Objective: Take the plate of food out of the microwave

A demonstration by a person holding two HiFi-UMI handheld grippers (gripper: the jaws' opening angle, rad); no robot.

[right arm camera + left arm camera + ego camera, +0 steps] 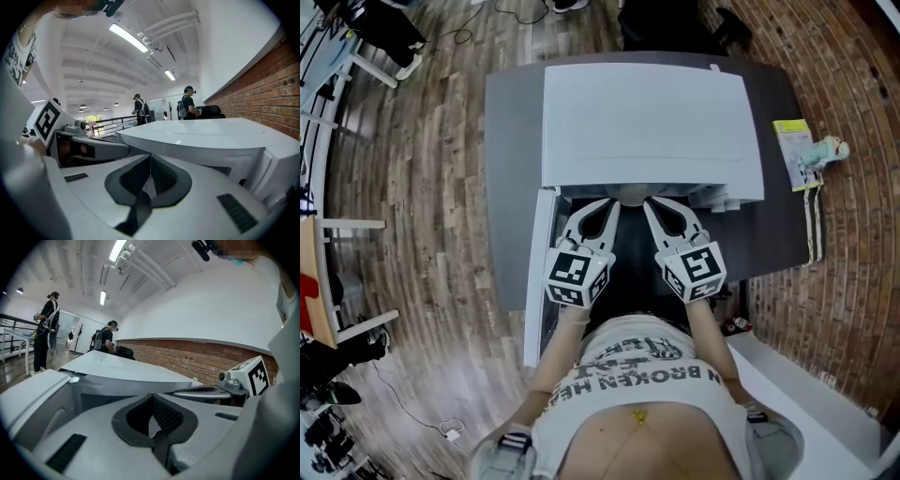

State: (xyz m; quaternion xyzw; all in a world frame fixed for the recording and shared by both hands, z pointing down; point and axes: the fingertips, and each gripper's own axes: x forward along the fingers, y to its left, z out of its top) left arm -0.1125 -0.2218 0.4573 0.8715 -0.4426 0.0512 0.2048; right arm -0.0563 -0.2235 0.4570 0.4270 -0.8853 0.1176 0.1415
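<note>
White microwave [647, 117] at top-center of frame, door [540, 281] swung open lower left. The plate is hidden under the microwave's top. The left gripper [612, 204] & right gripper [648, 205] are both closed, empty, w/ tips at the opening.

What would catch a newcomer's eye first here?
A big white microwave fills the middle of the head view on a dark table, its door swung open at the left. Right before its opening the left gripper and right gripper sit side by side, both shut, tips angled toward each other.
</note>
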